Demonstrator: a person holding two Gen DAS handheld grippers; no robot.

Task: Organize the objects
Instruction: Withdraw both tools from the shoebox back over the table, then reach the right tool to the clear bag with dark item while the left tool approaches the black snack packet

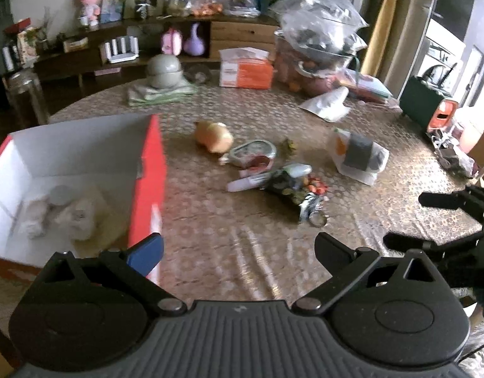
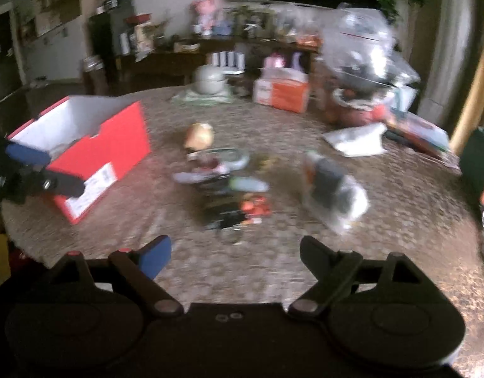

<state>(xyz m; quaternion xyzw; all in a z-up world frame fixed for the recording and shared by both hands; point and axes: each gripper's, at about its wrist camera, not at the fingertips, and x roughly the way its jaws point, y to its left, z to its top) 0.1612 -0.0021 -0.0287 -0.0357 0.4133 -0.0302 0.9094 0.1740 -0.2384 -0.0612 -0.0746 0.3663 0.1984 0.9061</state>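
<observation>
Clutter for sorting lies in a loose heap in the middle of my round table, just to the right of the red shoebox: a tan plush toy at the far end, a small clock-like dial touching it, a white tube nearer the box, and a dark crinkled packet with orange pieces beside it and a metal ring at its near tip. Further right of the box, apart from the heap, a clear bag holding something grey lies flat. The box stands open, white inside, with pale soft things on its floor that I cannot make out. My left gripper hangs over bare cloth beside the box's near right corner, jaws spread wide, nothing between them; its blue pad shows against the box's red wall, though I cannot tell whether it touches. My right gripper is also spread wide and empty, above bare cloth on the near side of the heap, well to the right of the box; its view is blurred. From that view the left gripper's fingers show in front of the box's near end.
</observation>
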